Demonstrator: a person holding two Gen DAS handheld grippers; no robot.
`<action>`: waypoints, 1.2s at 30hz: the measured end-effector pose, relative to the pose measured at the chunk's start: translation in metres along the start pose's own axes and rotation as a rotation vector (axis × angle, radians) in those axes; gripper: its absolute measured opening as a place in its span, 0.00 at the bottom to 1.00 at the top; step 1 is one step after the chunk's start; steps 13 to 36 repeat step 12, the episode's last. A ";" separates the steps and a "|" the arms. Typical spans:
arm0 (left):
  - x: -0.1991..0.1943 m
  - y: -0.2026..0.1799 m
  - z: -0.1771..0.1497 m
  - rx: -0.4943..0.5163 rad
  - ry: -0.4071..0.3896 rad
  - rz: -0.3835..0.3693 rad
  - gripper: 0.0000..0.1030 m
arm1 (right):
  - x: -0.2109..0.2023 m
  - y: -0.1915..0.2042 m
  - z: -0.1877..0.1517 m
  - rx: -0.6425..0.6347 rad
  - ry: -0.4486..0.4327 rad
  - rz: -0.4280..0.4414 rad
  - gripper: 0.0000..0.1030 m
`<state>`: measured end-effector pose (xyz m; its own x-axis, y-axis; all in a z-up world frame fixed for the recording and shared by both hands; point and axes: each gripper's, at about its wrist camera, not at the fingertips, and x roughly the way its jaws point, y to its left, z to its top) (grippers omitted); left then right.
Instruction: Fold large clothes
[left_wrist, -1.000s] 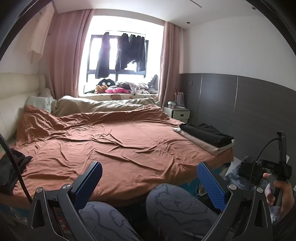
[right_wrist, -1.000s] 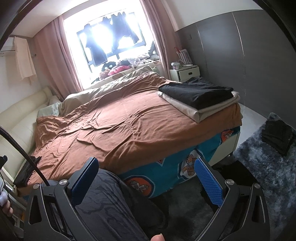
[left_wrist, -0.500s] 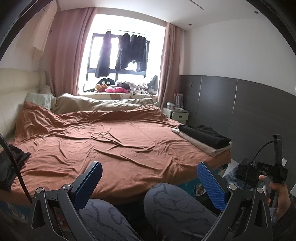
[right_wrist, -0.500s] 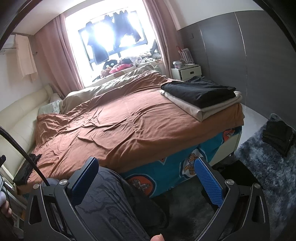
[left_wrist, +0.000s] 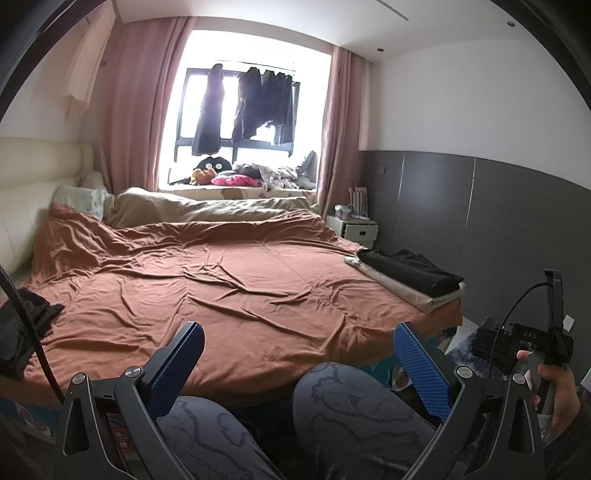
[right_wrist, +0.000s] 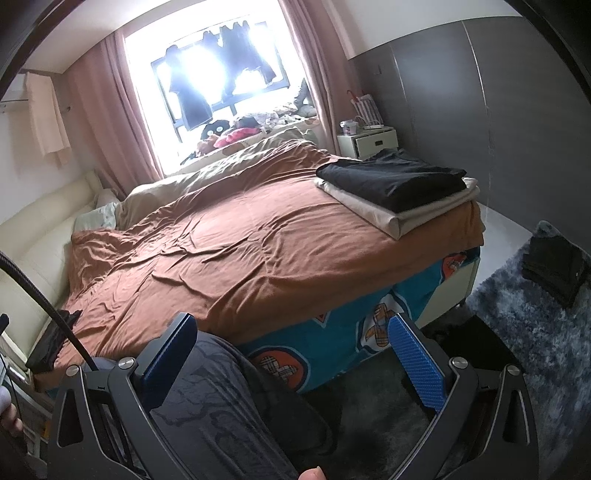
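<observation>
Between garments: left gripper (left_wrist: 295, 354) and right gripper (right_wrist: 291, 347) spread wide, empty. Next: reach crumpled black garment (left_wrist: 22, 325) on brown duvet (left_wrist: 240, 280).

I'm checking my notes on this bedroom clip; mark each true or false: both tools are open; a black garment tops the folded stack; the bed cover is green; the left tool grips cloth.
1. Both the left tool and right tool are open: true.
2. A folded black garment lies on the beige folded piece: true.
3. The bed cover is green: false, brown.
4. The left tool grips cloth: false, it holds nothing.
</observation>
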<state>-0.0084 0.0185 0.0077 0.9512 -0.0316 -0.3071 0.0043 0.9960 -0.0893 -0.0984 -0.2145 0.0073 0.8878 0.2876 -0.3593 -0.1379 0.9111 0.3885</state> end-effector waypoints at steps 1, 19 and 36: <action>0.000 0.000 0.000 0.002 -0.002 -0.001 1.00 | 0.000 -0.001 0.000 0.001 0.000 0.000 1.00; -0.007 -0.003 -0.001 0.020 -0.013 -0.009 1.00 | -0.002 -0.008 0.002 0.006 0.003 -0.002 1.00; -0.007 -0.003 -0.001 0.020 -0.013 -0.009 1.00 | -0.002 -0.008 0.002 0.006 0.003 -0.002 1.00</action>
